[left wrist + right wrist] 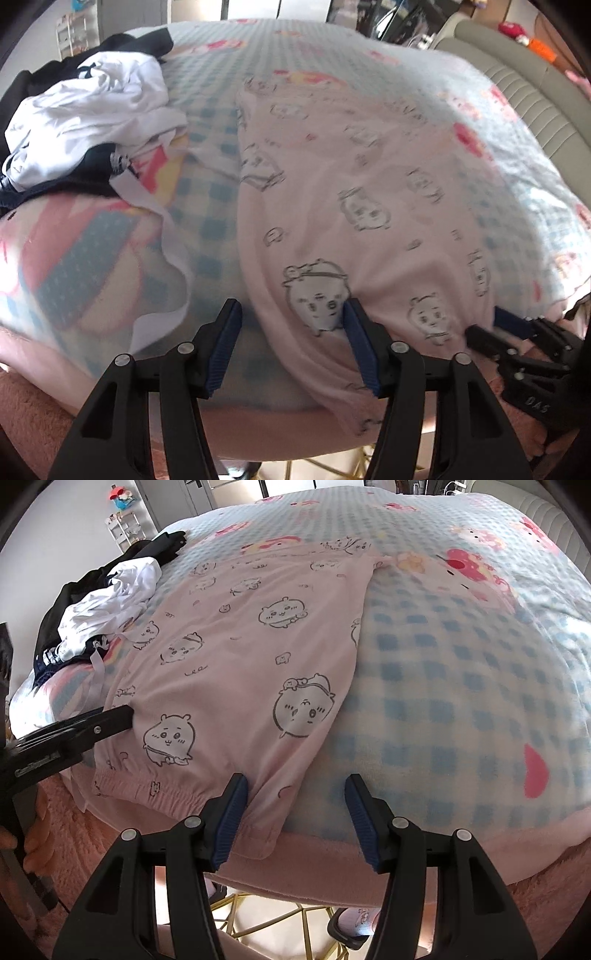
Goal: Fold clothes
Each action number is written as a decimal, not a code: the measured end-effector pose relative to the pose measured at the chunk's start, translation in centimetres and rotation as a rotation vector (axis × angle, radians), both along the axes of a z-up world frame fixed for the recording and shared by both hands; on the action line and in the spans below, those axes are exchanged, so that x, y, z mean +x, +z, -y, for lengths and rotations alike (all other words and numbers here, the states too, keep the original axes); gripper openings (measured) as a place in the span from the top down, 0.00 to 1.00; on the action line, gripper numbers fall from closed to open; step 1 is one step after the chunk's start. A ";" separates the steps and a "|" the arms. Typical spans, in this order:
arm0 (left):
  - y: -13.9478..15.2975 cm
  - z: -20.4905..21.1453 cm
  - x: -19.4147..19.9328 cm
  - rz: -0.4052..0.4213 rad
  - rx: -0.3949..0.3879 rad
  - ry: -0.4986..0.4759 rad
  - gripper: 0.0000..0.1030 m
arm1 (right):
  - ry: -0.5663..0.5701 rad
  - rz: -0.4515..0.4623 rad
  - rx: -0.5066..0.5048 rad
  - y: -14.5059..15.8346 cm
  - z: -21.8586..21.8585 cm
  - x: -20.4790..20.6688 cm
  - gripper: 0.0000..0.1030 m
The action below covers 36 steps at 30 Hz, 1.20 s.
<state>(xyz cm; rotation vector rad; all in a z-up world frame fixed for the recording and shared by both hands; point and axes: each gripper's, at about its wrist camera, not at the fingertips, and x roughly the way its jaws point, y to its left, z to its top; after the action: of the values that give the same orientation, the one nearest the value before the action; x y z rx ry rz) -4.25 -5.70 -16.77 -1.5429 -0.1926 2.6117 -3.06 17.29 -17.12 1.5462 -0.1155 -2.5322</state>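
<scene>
Pyjama trousers (236, 657), pink with cartoon print, lie lengthwise on the checked blanket (443, 672), apparently doubled leg on leg, waistband at the near edge. Left gripper (291, 343) spread, straddling the near left hem; right gripper (291, 819) spread at the near right corner, nothing pinched. Judgement: mid-fold; both would need to close on the waistband corners and carry them toward the far cuffs. Unfolded pile (110, 594) beside. No containers visible.

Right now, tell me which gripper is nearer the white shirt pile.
Left. The left gripper sits at the pink pants' waistband corner on the side toward the white shirt pile; the right gripper is at the opposite corner, farther off.
</scene>
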 end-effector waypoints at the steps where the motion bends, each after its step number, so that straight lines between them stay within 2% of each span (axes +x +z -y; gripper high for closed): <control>1: -0.1 0.2 0.1 0.002 -0.004 0.005 0.41 | 0.001 0.001 0.001 -0.1 0.0 -0.1 0.45; 4: -0.2 1.0 0.7 0.011 -0.035 0.024 0.41 | 0.005 0.000 0.001 -0.2 -0.2 -0.2 0.45; 9: 0.5 2.6 1.8 0.006 -0.002 0.069 0.42 | -0.038 -0.009 0.035 0.3 -1.0 -0.2 0.45; 11: 1.1 2.7 2.6 -0.024 0.067 0.041 0.43 | -0.071 -0.031 0.032 0.8 -1.5 -0.1 0.45; 13: 1.3 2.4 3.3 -0.043 0.136 0.002 0.43 | -0.087 -0.085 -0.029 1.7 -2.1 0.2 0.45; 14: 1.2 2.0 3.3 -0.038 0.134 -0.011 0.43 | -0.086 -0.090 -0.037 1.8 -2.0 0.0 0.45; 16: 0.3 1.0 3.2 -0.002 0.080 -0.022 0.43 | -0.082 -0.094 -0.043 1.8 -1.8 -0.4 0.45; 18: -0.6 0.8 3.1 0.042 0.026 -0.025 0.41 | -0.073 -0.067 0.012 0.9 -1.2 -1.0 0.45; 19: -0.7 0.9 3.2 0.052 0.024 -0.023 0.41 | -0.067 -0.049 0.046 0.3 -0.9 -1.2 0.45; 24: -0.6 2.3 3.9 0.079 -0.001 0.022 0.41 | -0.097 -0.043 0.053 0.3 -2.3 -0.3 0.45; 26: -0.1 2.5 4.2 0.067 0.012 0.037 0.41 | -0.110 -0.042 0.053 0.3 -2.9 0.2 0.45; 29: 1.2 2.5 4.3 -0.004 0.026 0.054 0.41 | -0.119 -0.069 0.032 1.0 -3.2 0.8 0.45; 30: 1.3 2.4 4.1 -0.014 0.013 0.055 0.41 | -0.103 -0.083 0.017 1.3 -3.0 0.8 0.45; 32: 0.8 2.0 3.4 0.015 -0.065 0.047 0.41 | -0.064 -0.097 -0.007 1.5 -2.1 0.8 0.45; 34: 0.5 2.0 2.8 0.040 -0.116 0.055 0.40 | -0.032 -0.071 0.040 0.9 -1.1 0.4 0.45; 36: 0.3 2.2 2.5 0.061 -0.145 0.073 0.40 | -0.054 -0.060 0.082 0.6 -1.5 0.5 0.45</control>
<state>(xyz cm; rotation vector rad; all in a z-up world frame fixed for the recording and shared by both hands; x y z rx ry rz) -1.73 -7.87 -16.49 -1.6944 -0.0669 2.6899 -2.60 18.74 -16.50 1.5145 -0.0465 -2.6540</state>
